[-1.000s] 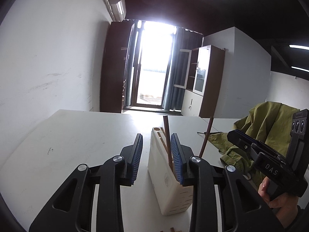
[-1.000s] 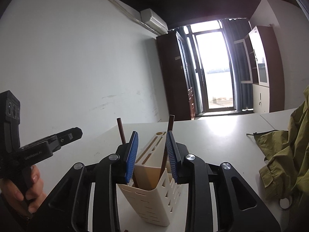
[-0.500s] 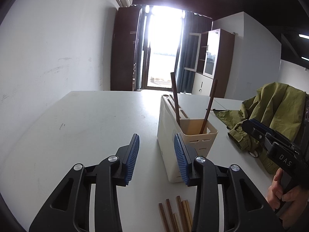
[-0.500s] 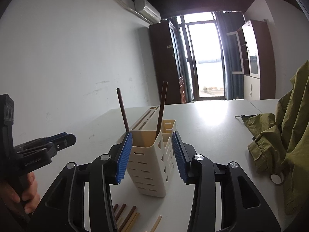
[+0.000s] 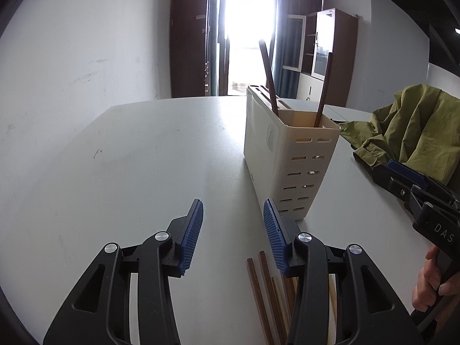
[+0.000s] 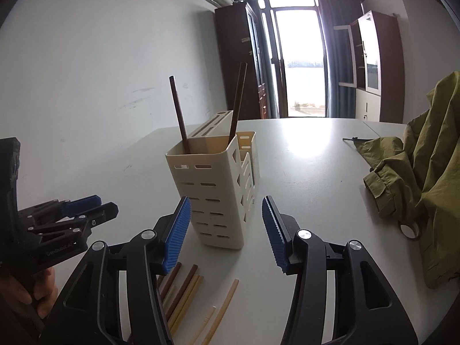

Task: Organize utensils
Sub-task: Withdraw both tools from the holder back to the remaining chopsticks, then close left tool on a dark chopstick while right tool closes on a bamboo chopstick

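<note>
The white worktop (image 5: pixel 138 172) runs wide and bare toward the wall on the left and the bright doorway beyond; its far edge shows past the holder. An olive-green jacket (image 6: pixel 425 178) is heaped on its right side, well apart from the rest. A cream slotted utensil holder (image 6: pixel 218 189) stands upright near the middle, with two dark chopsticks (image 6: pixel 178 115) leaning apart in its front compartment. On the worktop in front of the holder lies a loose row of brown and pale chopsticks (image 6: pixel 184 293), partly hidden under the tool arms.

The left tool (image 5: pixel 233 233) has its blue pads spread wide and holds nothing; bare worktop shows between them. The right tool (image 6: pixel 224 230) is likewise wide open and empty, with the holder's lower part seen in the gap. From the left camera, the right tool's body reads "DAS"; lettering on the left tool, seen from the right camera, is too blurred to read.
</note>
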`<move>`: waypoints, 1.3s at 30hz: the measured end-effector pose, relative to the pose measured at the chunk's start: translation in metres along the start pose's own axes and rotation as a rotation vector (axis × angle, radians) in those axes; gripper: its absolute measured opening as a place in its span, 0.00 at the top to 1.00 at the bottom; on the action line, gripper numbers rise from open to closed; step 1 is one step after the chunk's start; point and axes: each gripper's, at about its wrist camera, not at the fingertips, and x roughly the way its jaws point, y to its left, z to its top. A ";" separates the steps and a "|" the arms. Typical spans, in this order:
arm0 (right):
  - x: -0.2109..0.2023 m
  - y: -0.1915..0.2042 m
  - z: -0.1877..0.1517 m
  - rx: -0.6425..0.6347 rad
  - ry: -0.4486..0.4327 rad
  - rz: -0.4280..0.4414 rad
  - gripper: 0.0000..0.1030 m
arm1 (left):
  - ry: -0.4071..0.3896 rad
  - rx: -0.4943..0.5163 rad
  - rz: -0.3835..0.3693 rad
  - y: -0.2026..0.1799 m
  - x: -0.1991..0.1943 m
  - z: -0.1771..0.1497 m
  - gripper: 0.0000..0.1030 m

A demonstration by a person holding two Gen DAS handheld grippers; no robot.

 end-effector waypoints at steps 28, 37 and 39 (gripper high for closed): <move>0.070 0.000 -0.067 -0.028 0.393 -0.151 0.46 | 0.276 0.037 -0.018 -0.003 0.061 -0.041 0.56; 0.085 0.000 -0.075 -0.021 0.463 -0.167 0.52 | 0.337 0.048 -0.012 -0.003 0.083 -0.048 0.56; 0.089 0.000 -0.078 -0.016 0.478 -0.170 0.55 | 0.345 0.048 -0.013 -0.003 0.087 -0.049 0.56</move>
